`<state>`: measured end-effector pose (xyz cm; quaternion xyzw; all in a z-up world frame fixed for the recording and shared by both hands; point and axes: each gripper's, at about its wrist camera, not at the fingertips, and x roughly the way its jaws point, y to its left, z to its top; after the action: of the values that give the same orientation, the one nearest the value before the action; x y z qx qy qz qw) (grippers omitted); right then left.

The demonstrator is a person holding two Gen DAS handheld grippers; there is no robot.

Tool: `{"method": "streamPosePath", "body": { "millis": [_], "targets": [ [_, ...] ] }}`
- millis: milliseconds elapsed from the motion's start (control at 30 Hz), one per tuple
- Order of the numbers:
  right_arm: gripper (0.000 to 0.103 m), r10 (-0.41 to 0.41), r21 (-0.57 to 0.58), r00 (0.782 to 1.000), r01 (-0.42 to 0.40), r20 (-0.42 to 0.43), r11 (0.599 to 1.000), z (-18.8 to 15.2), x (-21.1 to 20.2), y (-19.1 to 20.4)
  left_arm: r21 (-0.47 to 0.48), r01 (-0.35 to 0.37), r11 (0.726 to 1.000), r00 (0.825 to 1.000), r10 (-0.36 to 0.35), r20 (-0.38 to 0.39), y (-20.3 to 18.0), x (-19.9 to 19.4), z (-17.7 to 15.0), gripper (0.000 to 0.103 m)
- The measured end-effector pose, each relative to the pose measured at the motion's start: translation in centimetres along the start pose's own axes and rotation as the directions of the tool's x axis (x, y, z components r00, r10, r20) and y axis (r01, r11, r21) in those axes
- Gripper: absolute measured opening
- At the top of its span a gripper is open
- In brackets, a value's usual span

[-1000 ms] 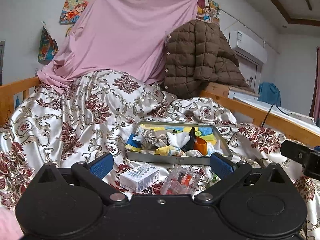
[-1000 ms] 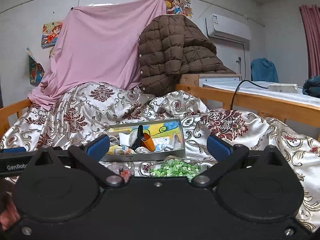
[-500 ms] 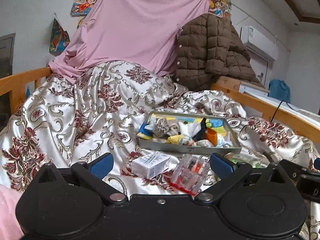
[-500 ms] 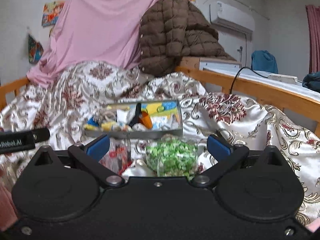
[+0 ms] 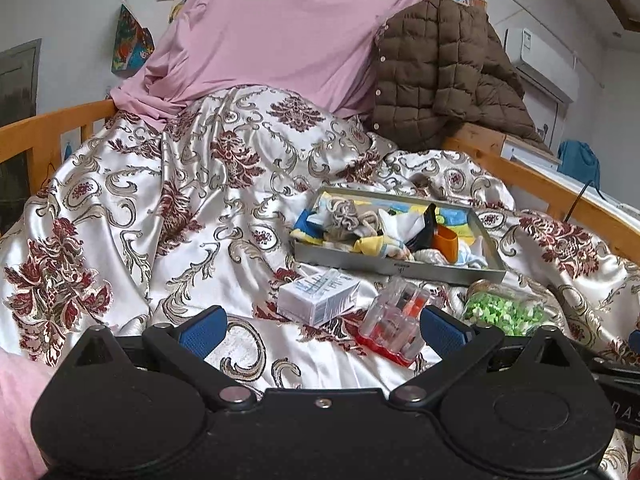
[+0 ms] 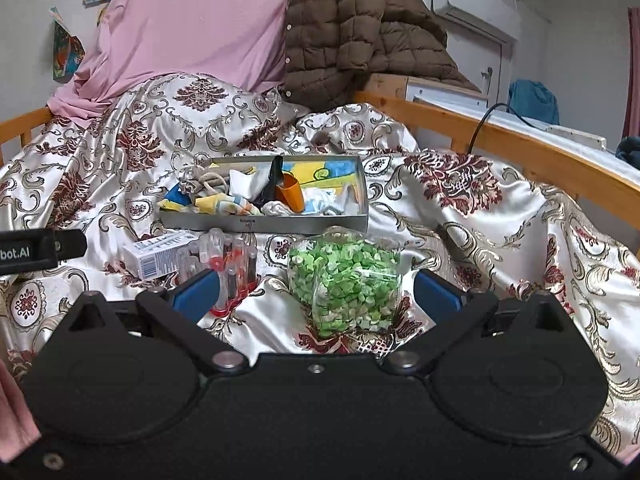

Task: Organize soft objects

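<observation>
**Soft things heaped in the tray, three hard packs on the bed**

The soft things, a jumble of small socks and cloth pieces (image 5: 362,236), lie piled in the grey metal tray (image 5: 392,266) that sits on the bed's patterned satin cover (image 5: 160,216). They are bunched and overlapping, not sorted into rows or pairs. An orange cup-like piece (image 6: 292,196) and a black item (image 6: 275,178) stand among them; what these are I cannot tell.

Just in front of the tray, on the cover, lie a small white carton (image 5: 318,298), a clear plastic case with red and orange parts (image 5: 396,326), and a clear pack of green bits (image 6: 346,280). None of these touches the tray.

The left gripper (image 5: 322,326) hangs low over the cover with its fingers spread wide and nothing between them; the carton and the clear case lie ahead of it. The right gripper (image 6: 316,292) is likewise spread and holds nothing, with the green pack straight ahead between its blue pads, though seemingly not touched.

As to progress: the soft things are already gathered in one container, so the scene fits either a pile waiting to be sorted out of the tray or a collection just finished being put in. The pictures do not settle which. Behind it all, a pink sheet (image 5: 280,32) and a brown quilted jacket (image 5: 440,76) drape the far end of the bed.
</observation>
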<state>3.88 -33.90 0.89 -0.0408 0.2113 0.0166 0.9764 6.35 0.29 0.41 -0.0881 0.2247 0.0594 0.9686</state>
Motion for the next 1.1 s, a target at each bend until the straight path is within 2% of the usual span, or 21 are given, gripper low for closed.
{"method": "streamPosePath", "body": {
  "millis": [300, 1100],
  "targets": [
    [0.102, -0.023, 0.043, 1.0, 0.022, 0.015, 0.999, -0.2, -0.2, -0.9, 0.025, -0.004, 1.0, 1.0, 0.005, -0.025, -0.4, 0.3, -0.3, 0.102],
    [0.102, -0.028, 0.011, 0.998, 0.029, -0.048, 1.0, -0.8, 0.9, 0.2, 0.104, -0.037, 0.994, 0.996, 0.045, -0.082, -1.5, 1.0, -1.0, 0.102]
  ]
}}
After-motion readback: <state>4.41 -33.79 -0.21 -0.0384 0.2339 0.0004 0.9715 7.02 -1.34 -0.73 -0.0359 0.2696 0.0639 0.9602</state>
